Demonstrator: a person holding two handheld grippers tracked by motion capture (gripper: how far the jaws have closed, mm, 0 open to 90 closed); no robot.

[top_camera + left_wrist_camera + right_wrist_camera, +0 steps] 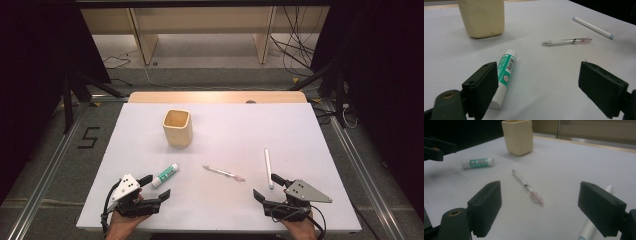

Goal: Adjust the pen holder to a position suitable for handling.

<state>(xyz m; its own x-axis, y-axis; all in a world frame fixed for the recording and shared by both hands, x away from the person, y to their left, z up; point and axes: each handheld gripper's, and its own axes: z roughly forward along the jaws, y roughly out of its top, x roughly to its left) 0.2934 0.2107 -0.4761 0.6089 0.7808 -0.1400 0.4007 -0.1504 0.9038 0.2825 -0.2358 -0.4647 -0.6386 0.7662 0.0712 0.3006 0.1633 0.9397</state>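
Green-and-white glue stick [165, 175] lower left looks light, stiff and roll-prone, so pinch mid-barrel; left hand-held gripper [155, 188] and right hand-held gripper [268, 186] both gape wide, empty.

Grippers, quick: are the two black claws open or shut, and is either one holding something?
Left gripper: open, holding nothing; green-and-white glue stick lies beside one jaw.
Right gripper: open, holding nothing; white marker pen lies by one jaw.

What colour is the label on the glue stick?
Green and white label on the cylindrical plastic glue stick, clearest in the left gripper view.
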